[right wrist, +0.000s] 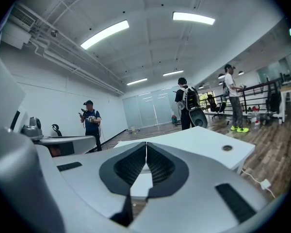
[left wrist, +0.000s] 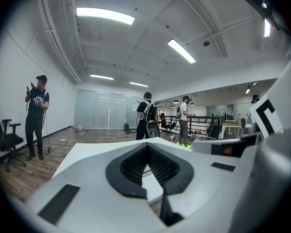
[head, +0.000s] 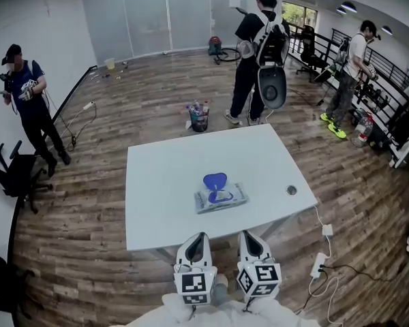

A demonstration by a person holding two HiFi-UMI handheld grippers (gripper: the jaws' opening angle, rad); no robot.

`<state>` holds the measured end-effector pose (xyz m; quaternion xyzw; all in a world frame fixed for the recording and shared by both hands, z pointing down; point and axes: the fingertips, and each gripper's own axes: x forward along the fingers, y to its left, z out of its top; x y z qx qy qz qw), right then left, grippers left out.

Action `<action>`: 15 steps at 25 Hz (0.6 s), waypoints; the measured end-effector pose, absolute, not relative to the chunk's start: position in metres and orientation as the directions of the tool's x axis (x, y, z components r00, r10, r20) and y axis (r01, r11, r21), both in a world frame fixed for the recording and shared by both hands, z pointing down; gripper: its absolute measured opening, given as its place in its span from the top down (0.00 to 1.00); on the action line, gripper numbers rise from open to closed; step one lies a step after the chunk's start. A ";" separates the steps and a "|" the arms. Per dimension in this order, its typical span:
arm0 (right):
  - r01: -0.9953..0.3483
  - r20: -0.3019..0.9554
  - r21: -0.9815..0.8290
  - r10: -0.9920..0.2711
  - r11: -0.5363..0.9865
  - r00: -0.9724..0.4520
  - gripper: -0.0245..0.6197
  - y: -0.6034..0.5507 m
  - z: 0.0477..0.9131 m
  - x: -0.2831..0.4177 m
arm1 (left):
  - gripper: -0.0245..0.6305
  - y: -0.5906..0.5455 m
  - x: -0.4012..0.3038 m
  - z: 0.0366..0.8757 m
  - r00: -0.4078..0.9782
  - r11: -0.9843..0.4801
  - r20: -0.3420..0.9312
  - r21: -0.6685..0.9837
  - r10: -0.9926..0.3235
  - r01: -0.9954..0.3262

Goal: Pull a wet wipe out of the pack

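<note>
**A:** Where was the pack?

**B:** The wet wipe pack lay flat near the middle of the white table. Its blue lid was flipped up toward the far side. Both grippers were short of the table's near edge, well apart from the pack.

**A:** How would it handle?

**B:** My judgement: light and soft, a film pouch that gives under the jaws. It would likely slide or lift off the smooth top when a wipe was tugged. The wipe itself would be limp, damp and a little clingy, so it would drag on the opening. 1 gripper should press the pack down on its flat part beside the opening. The other should pinch whatever tuft of wipe stood up there, below the lid. Whether a tuft stood proud was too small to tell.

**A:** And the grippers?

**B:** The left gripper had its 2 jaws pressed together at the tips with nothing between them, and it pointed about level across the table. The right gripper was likewise closed and empty, tipped slightly downward. They sat side by side, low in front of the person, both aimed toward the pack. Both would have to spread before either could take hold.
</note>
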<state>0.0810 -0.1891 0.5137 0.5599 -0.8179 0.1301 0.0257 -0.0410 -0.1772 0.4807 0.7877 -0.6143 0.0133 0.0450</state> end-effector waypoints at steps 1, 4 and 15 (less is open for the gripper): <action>-0.922 0.190 -0.186 -0.908 0.340 -0.373 0.95 -0.194 0.514 0.082 | 0.96 -0.182 -0.040 0.481 0.244 -0.240 0.079 0.055 -0.967 -0.969; -0.920 0.192 -0.189 -0.906 0.344 -0.378 0.95 -0.206 0.514 0.084 | 0.96 -0.194 -0.037 0.479 0.240 -0.237 0.077 0.056 -0.968 -0.970; -0.914 0.194 -0.191 -0.899 0.359 -0.393 0.95 -0.241 0.510 0.091 | 0.96 -0.228 -0.032 0.477 0.218 -0.214 0.080 0.058 -0.973 -0.975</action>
